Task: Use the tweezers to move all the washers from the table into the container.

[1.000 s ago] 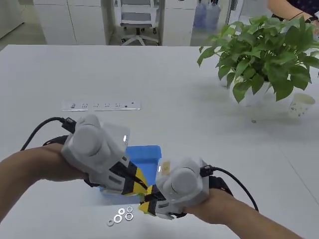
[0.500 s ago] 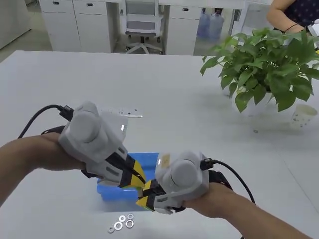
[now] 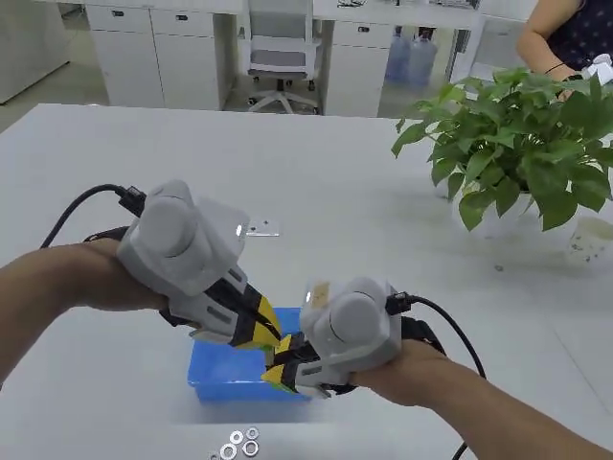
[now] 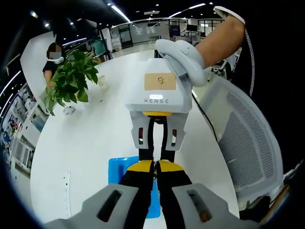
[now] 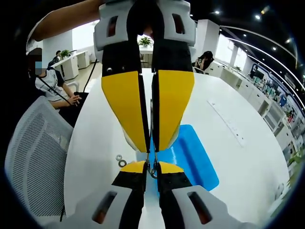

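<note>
Five or so washers (image 3: pixel 237 438), one blue container (image 3: pixel 222 370)

The word XENSE is printed in small grey capitals on the white housing (image 4: pixel 159 95) of the right hand-held gripper (image 4: pixel 156 153), as seen in the left gripper view. Just above it on that housing, a tan label (image 4: pixel 160 81) carries a short handwritten mark that looks something like "0x", though it is too scrawled to read for sure. In the head view the tan label (image 3: pixel 316 294) is too small for its writing to be read.
</note>
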Motion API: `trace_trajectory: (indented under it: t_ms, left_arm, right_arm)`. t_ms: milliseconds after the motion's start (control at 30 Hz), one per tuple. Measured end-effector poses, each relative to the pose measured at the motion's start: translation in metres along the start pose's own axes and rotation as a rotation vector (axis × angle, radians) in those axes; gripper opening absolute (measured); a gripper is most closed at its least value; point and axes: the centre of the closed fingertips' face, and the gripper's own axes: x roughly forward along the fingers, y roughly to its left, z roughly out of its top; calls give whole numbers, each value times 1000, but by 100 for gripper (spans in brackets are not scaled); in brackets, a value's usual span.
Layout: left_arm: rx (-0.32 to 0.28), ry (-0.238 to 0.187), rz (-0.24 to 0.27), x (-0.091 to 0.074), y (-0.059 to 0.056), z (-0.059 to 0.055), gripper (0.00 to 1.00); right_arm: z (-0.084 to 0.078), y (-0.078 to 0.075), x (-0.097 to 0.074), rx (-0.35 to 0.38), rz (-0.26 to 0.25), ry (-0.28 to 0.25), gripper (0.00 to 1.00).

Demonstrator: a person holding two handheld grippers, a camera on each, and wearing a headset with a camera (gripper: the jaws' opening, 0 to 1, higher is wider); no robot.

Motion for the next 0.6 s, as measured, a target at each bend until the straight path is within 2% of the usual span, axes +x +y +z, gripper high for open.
trace_trajectory:
  t_ms: [600]
  left_arm:
    - [-16, 9, 11, 6, 25, -14, 6]
  right_arm:
    - [-5, -24, 15, 11, 5, -7, 10]
